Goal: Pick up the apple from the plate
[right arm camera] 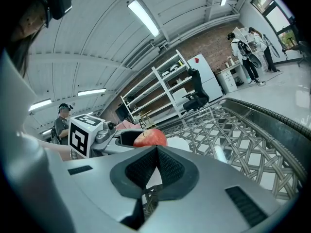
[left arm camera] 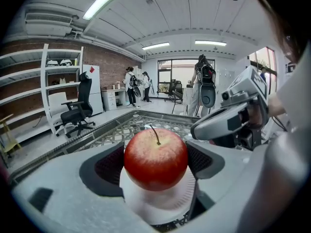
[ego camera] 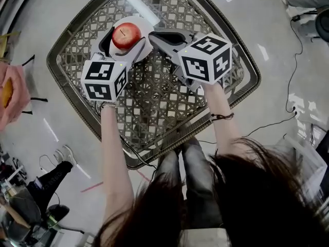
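A red apple [ego camera: 126, 34] sits on a small white plate [ego camera: 136, 22] at the far side of a woven lattice table [ego camera: 154, 112]. My left gripper [ego camera: 124, 44] reaches from the near side, with a jaw on each side of the apple. In the left gripper view both dark pads press the apple [left arm camera: 155, 159], which rests on the plate [left arm camera: 160, 204]. My right gripper [ego camera: 152, 37] lies just right of the plate, shut on nothing. Its pads meet in the right gripper view [right arm camera: 156, 154], with the apple [right arm camera: 149, 138] beyond them.
The table's raised rim [ego camera: 66, 84] runs all round. Cables [ego camera: 294, 71] trail over the floor at the right. An office chair [left arm camera: 77, 111] and white shelves [left arm camera: 51, 81] stand at the left wall. Several people [left arm camera: 130, 85] stand far back.
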The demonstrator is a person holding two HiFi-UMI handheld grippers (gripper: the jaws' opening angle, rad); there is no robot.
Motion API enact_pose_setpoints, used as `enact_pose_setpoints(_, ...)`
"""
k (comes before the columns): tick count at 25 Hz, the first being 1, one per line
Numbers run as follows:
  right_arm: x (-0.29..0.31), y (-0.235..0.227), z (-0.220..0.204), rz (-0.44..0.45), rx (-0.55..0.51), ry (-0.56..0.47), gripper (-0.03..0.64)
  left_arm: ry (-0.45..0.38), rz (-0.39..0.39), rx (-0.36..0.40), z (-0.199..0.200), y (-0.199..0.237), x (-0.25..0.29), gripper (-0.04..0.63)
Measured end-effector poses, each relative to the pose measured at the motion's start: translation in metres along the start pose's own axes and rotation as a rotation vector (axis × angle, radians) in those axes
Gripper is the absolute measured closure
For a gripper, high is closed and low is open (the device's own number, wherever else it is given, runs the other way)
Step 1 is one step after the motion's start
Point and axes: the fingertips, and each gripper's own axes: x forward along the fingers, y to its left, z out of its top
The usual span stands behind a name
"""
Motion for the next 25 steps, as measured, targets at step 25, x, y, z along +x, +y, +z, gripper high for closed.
enact_pose_setpoints(25, -0.034, 0.037, 0.064, -0.020, -0.045, -0.038, 0.607, -0.037, 0.009, -0.119, 0.045, -0.021, -0.058, 0.190)
